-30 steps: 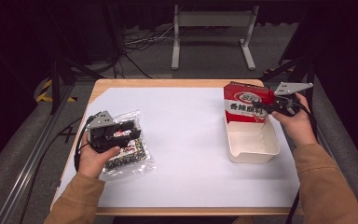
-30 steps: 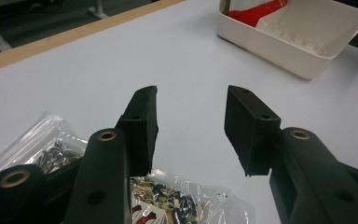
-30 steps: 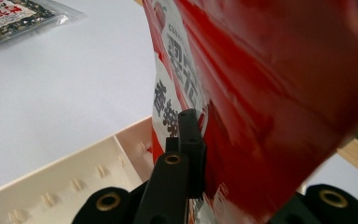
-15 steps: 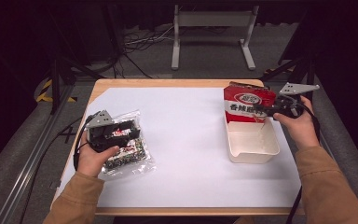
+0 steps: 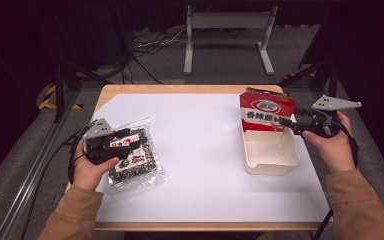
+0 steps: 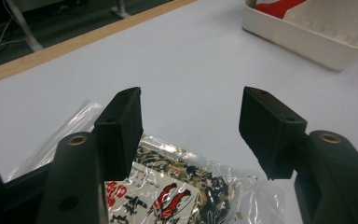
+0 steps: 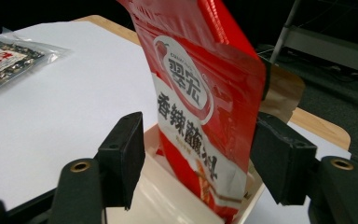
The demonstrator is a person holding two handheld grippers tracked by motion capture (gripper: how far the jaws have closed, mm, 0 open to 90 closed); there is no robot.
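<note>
While the white table (image 5: 200, 150) stretches wide between the two hands, the action splits to its far edges. Over on the right sits the cream tray (image 5: 272, 162), long axis running near to far, and the red pouch (image 5: 266, 111) stands upright at its far end, leaning a little against the far wall, printed face toward the person. The right gripper (image 5: 286, 125) comes at that pouch from the right side, and in the right gripper view the red pouch (image 7: 200, 107) rises straight between the two black jaws, which stand well apart on either side of it. Neither pad looks pressed into the foil, so it reads as parted around the pouch's lower half, not clamped. That is the relation to watch: the pouch is already in the gap, so a close would catch it across its width, and the right hand is plainly the one placed for it.

Across on the left, the clear snack bag (image 5: 132, 155) lies flat near the table's left edge. The left gripper (image 5: 125, 145) rests over it, and in the left gripper view its jaws gape wide above the bag's far edge (image 6: 182, 186), holding nothing; whether they touch the plastic I cannot tell.
</note>
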